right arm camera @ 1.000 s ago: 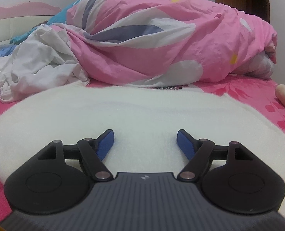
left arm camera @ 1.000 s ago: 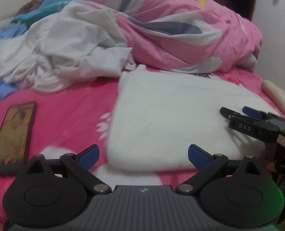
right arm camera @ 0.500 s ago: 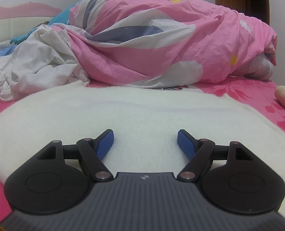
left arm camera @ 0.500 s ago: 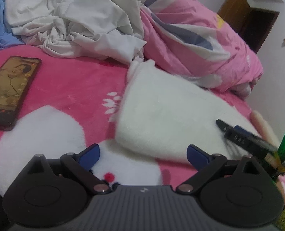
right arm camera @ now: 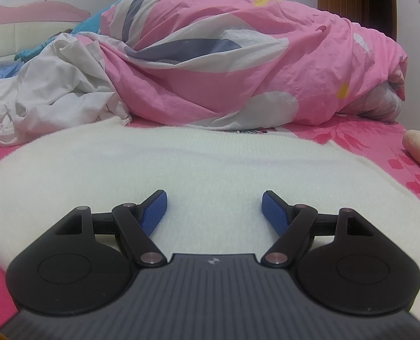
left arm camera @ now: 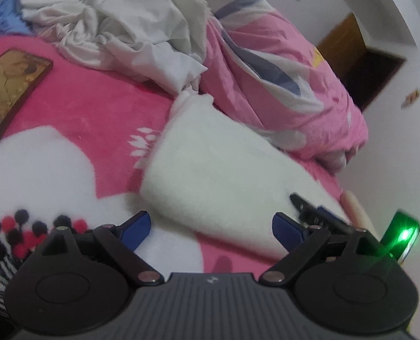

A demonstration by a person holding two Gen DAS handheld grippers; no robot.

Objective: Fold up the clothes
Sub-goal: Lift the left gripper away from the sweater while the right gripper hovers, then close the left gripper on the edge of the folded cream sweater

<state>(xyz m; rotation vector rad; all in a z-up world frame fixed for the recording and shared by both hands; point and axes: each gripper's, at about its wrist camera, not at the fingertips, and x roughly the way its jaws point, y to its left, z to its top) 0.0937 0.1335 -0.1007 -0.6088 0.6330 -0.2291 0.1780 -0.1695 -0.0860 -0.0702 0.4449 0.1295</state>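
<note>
Holding my right gripper (right arm camera: 214, 204) low over the white knit garment (right arm camera: 210, 167), I keep its blue pads spread wide with nothing between them. My left gripper (left arm camera: 212, 226) is spread just as wide and empty, hanging above the garment's near corner, over the pink bedcover (left arm camera: 90, 107).

The garment lies flat as a thick, tidy rectangle on the bed, its far edge just beside the pink duvet (right arm camera: 252, 65). That shape fits a fold already laid, and it equally fits a stage with one more fold to come; I cannot tell which.

Whichever it is, my care is the same: the knit looks soft and thick, so any pinch should take all layers at an edge, not the top one alone, and both claws should travel level so the rectangle stays square. The crumpled white cloth (left arm camera: 119, 25) sits near the far corner, and the phone (left arm camera: 8, 85) lies well apart on the left; I would keep clear of both.
</note>
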